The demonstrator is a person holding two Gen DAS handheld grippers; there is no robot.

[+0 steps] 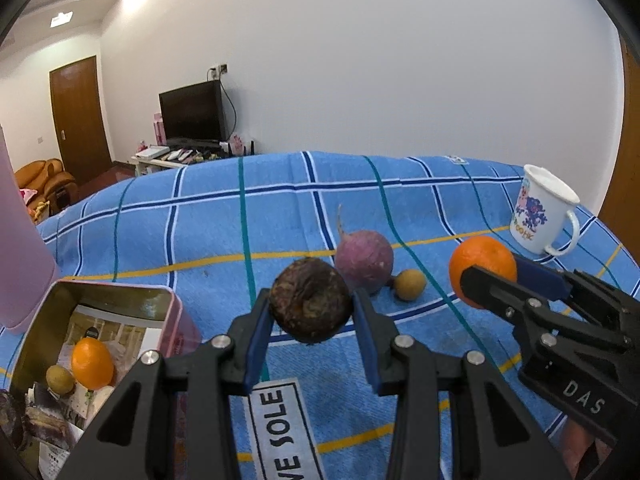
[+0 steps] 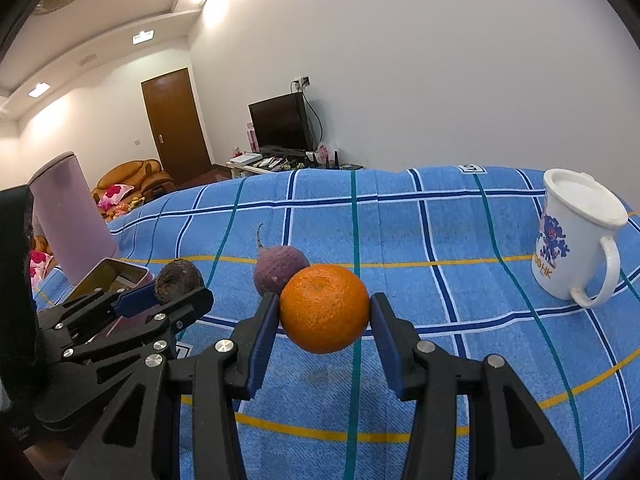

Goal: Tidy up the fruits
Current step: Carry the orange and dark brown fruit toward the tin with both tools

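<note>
While clamped on dark fruit (image 1: 310, 302), left claw (image 1: 312, 308) beside tin (image 1: 168, 300); right claw (image 2: 324, 310) clamped on orange (image 2: 324, 307)

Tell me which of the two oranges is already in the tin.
The smaller-looking round orange inside the pink rectangular tin; the other orange is held in the right claw.

A home's living room: black flat-screen television (image 2: 280, 122) on a low white stand (image 2: 256, 165) against a plain white wall (image 2: 440, 80), padded orange-brown leather armchair (image 2: 132, 178) with floral cushions, brown wooden door (image 2: 176, 126), recessed ceiling lights. Nearby, bench under blue checked cotton cloth (image 2: 440, 240), white printed enamel mug (image 2: 576, 240).
</note>
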